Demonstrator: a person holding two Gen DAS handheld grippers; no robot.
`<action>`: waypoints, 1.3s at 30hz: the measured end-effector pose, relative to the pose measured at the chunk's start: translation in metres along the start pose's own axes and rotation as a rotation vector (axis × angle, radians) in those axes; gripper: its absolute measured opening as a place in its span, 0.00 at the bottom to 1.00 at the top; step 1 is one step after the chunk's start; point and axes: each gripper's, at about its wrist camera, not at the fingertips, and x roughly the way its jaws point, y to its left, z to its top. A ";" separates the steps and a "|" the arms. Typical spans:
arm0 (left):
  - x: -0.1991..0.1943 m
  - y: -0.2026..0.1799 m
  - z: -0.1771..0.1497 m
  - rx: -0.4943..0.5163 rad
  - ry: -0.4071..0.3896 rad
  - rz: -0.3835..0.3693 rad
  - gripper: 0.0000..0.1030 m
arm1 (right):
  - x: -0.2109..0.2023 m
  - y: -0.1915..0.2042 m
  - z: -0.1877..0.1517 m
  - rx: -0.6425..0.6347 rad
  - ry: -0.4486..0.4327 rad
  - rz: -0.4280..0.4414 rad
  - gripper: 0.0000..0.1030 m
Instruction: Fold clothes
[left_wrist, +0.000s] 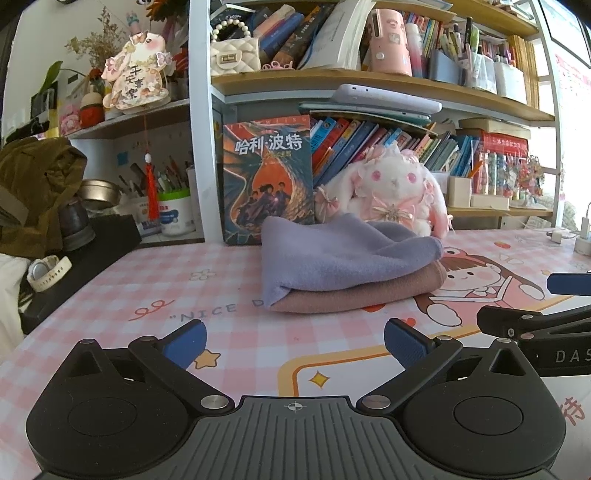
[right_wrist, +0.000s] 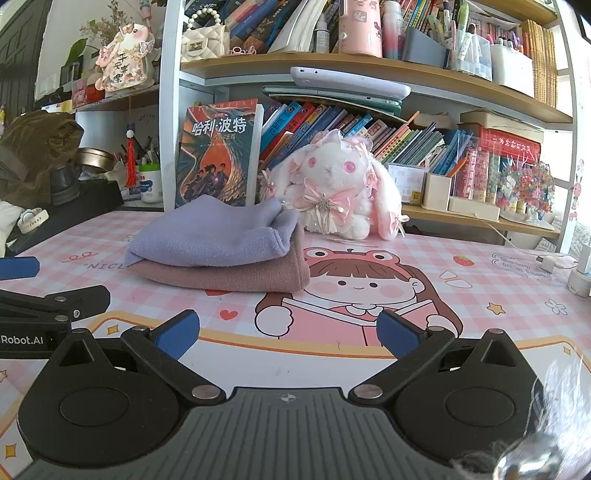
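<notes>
Both the left gripper (left_wrist: 295, 343) and right gripper (right_wrist: 288, 332) hang wide open holding nothing, with bare pink desk mat (left_wrist: 229, 339) between them and the folded purple cloth (right_wrist: 210, 236) stacked on the mauve cloth (right_wrist: 229, 275), just in front of the plush bunny (right_wrist: 336, 184).

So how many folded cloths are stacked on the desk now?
2. A folded lilac fleece cloth lies on top of a folded dusty-pink fleece cloth, in front of the white plush rabbit. Anything underneath the stack would be hidden.

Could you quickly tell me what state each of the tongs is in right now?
Left tongs: open, holding nothing.
Right tongs: open, holding nothing.
</notes>
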 end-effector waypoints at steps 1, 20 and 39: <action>0.000 0.000 0.000 0.001 -0.001 0.000 1.00 | 0.000 0.000 0.000 0.000 0.000 0.000 1.00; 0.003 0.002 0.000 -0.011 0.020 0.001 1.00 | 0.000 0.001 0.001 -0.006 0.001 0.001 1.00; 0.003 0.000 0.000 0.002 0.014 -0.010 1.00 | 0.000 0.001 0.001 -0.009 0.000 0.001 1.00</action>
